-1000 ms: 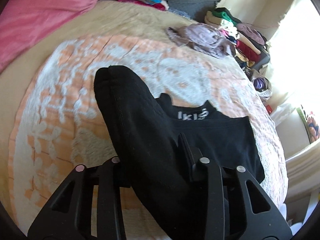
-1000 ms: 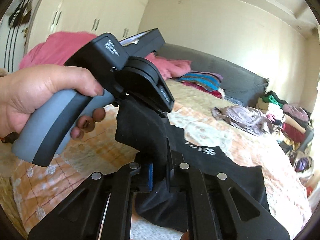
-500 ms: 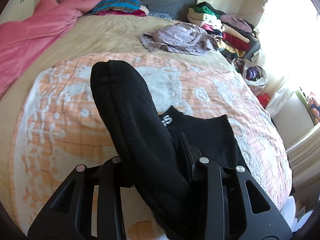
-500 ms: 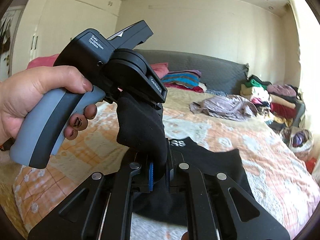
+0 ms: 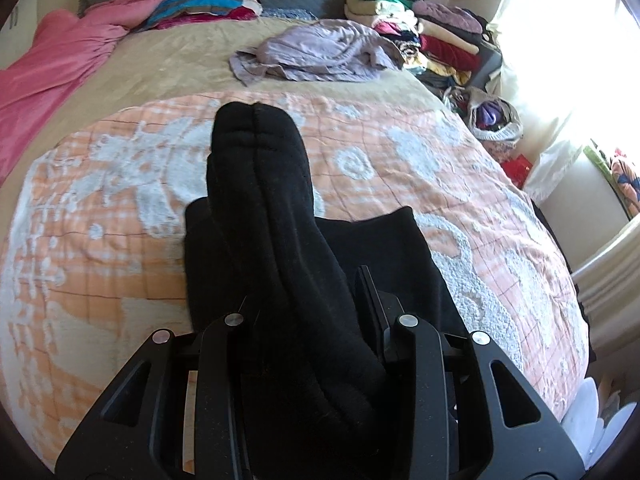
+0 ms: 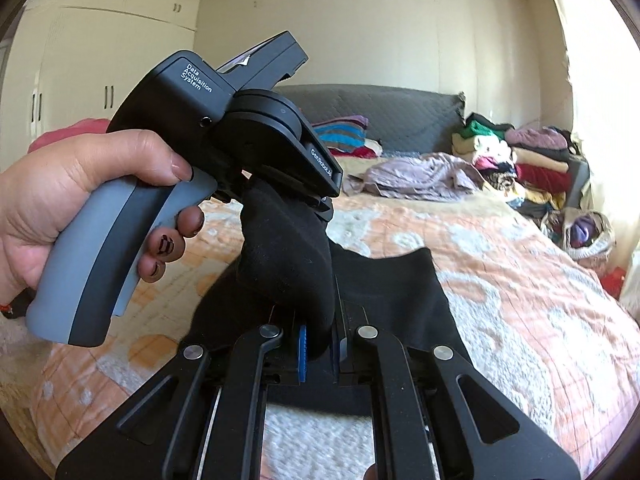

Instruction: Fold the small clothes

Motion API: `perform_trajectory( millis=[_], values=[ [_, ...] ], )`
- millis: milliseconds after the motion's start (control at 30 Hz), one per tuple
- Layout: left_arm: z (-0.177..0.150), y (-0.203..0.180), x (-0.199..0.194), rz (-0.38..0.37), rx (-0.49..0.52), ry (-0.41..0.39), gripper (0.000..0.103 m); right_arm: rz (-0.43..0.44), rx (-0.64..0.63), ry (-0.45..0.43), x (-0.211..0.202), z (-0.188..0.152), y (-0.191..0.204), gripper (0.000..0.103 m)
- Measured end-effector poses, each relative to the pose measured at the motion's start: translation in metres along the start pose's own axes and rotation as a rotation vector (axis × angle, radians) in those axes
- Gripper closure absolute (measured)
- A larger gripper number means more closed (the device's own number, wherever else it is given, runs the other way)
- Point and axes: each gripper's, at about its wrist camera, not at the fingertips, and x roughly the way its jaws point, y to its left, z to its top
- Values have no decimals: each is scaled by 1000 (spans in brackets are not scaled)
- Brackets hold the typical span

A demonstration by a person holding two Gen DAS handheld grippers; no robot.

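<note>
A pair of black socks (image 5: pixel 264 208) is stretched in the air between both grippers, above the bed. In the left wrist view my left gripper (image 5: pixel 304 304) is shut on one end, and the rest reaches forward past the fingers. My right gripper (image 6: pixel 320 328) is shut on the other end of the black socks (image 6: pixel 288 256), which rise to the left gripper held by a hand (image 6: pixel 72 208). Under them a black garment (image 5: pixel 392 248) lies flat on the orange and white blanket (image 5: pixel 440 168).
A crumpled lilac garment (image 5: pixel 320 52) lies farther up the bed. Pink bedding (image 5: pixel 60 68) and striped folded clothes (image 5: pixel 200 0) sit by the grey headboard. A heap of clothes (image 6: pixel 528 160) and a bag (image 6: pixel 584 232) stand at the bed's right side.
Both grippers have swung sideways across the bed with the socks still held between them. The white lettering on the black garment has gone out of view behind the socks.
</note>
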Motion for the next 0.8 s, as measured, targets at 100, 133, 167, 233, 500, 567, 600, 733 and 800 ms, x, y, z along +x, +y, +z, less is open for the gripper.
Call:
perform_trajectory(
  millis=[100, 133, 167, 233, 500, 567, 600, 733, 800],
  values=[
    [-1, -9, 10, 1, 12, 18, 76, 2, 39, 19, 2, -6, -10, 96],
    [-1, -11, 13, 2, 15, 24, 76, 2, 48, 24, 3, -7, -13, 96],
    [-2, -13, 17, 3, 19, 30, 76, 4, 59, 30, 4, -9, -15, 96],
    [-3, -16, 23, 5, 24, 40, 76, 7, 78, 40, 5, -11, -17, 96],
    [-6, -21, 29, 5, 32, 53, 76, 4, 103, 51, 8, -14, -21, 96],
    [-7, -22, 29, 4, 34, 52, 76, 0, 99, 48, 8, -14, -20, 96],
    [-7, -22, 29, 6, 36, 52, 76, 0, 101, 48, 9, -13, -21, 96],
    [-6, -26, 31, 5, 45, 59, 76, 5, 115, 51, 7, -14, -20, 96],
    [-5, -27, 32, 4, 51, 63, 76, 6, 124, 53, 7, -14, -21, 96]
  ],
)
